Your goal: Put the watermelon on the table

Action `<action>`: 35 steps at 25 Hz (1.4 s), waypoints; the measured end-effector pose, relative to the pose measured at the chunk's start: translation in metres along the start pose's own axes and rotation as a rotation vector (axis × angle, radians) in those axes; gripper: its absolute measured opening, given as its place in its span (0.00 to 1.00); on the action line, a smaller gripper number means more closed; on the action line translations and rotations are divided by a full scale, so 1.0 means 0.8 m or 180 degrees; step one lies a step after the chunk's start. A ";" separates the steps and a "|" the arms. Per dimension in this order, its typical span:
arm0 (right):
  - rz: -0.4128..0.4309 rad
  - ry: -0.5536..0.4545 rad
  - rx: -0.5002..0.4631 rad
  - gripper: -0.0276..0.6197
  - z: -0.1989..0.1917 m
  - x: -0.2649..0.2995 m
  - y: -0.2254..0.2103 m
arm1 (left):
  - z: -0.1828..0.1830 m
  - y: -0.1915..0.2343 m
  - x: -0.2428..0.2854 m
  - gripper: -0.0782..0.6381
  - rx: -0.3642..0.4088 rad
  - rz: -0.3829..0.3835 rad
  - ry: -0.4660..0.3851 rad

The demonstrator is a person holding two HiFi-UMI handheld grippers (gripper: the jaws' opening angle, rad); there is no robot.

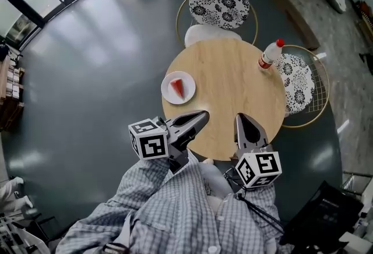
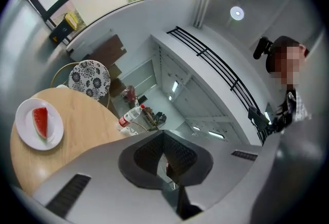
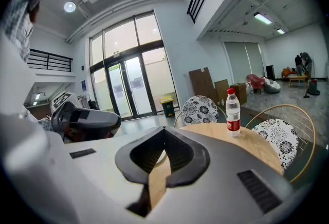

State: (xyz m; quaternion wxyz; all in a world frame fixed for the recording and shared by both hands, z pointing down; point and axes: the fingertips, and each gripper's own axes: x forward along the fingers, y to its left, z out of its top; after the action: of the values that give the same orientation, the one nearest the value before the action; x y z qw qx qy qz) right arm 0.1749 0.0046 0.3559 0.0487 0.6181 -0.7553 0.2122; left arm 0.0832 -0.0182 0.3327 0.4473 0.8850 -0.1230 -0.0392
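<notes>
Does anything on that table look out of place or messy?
Nothing spilled or broken. The plate with the watermelon slice sits right at the table's rim, perhaps slightly overhanging it. The bottle stands upright, also close to the edge.

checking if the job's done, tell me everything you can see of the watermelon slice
The watermelon slice is a single triangular wedge of red flesh, with what looks like a thin rind along one side. It lies flat on a small round white plate, which sits near the edge of the round wooden table. Only the plate touches it, and it looks whole and undisturbed.
</notes>
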 end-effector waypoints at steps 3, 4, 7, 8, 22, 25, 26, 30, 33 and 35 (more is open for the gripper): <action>-0.0003 -0.0185 0.0015 0.05 0.026 -0.020 -0.002 | 0.003 -0.026 0.010 0.12 0.0190 -0.0044 0.0017; 0.0008 -0.0235 0.0009 0.05 0.034 -0.026 -0.003 | 0.003 -0.034 0.014 0.12 0.0239 -0.0051 0.0009; 0.0090 -0.0349 -0.0067 0.05 0.055 -0.044 -0.005 | 0.008 -0.053 0.026 0.12 0.0350 -0.0053 -0.0092; 0.0132 -0.0384 -0.0126 0.05 0.060 -0.050 -0.004 | 0.009 -0.058 0.028 0.12 0.0363 -0.0050 -0.0131; 0.0381 -0.0741 -0.0288 0.05 0.098 -0.078 0.009 | 0.007 -0.098 0.033 0.12 0.0363 -0.0169 -0.0384; 0.0403 -0.0752 -0.0194 0.05 0.097 -0.078 0.008 | 0.006 -0.098 0.028 0.12 0.0387 -0.0123 -0.0387; 0.0410 -0.0755 -0.0152 0.05 0.095 -0.078 0.007 | 0.005 -0.097 0.027 0.12 0.0393 -0.0111 -0.0378; 0.0439 -0.0721 -0.0114 0.05 0.089 -0.076 0.008 | 0.000 -0.094 0.025 0.12 0.0406 -0.0063 -0.0343; 0.0453 -0.0687 -0.0102 0.05 0.086 -0.077 0.010 | -0.002 -0.094 0.023 0.12 0.0383 -0.0042 -0.0331; 0.0469 -0.0650 -0.0085 0.05 0.083 -0.076 0.010 | -0.003 -0.095 0.023 0.12 0.0356 -0.0040 -0.0332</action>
State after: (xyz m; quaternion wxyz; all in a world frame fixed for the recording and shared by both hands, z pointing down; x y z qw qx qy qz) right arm 0.1939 0.0360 0.2732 -0.0359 0.5785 -0.8026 0.1411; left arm 0.1150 0.0222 0.2736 0.3899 0.9061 -0.1426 -0.0810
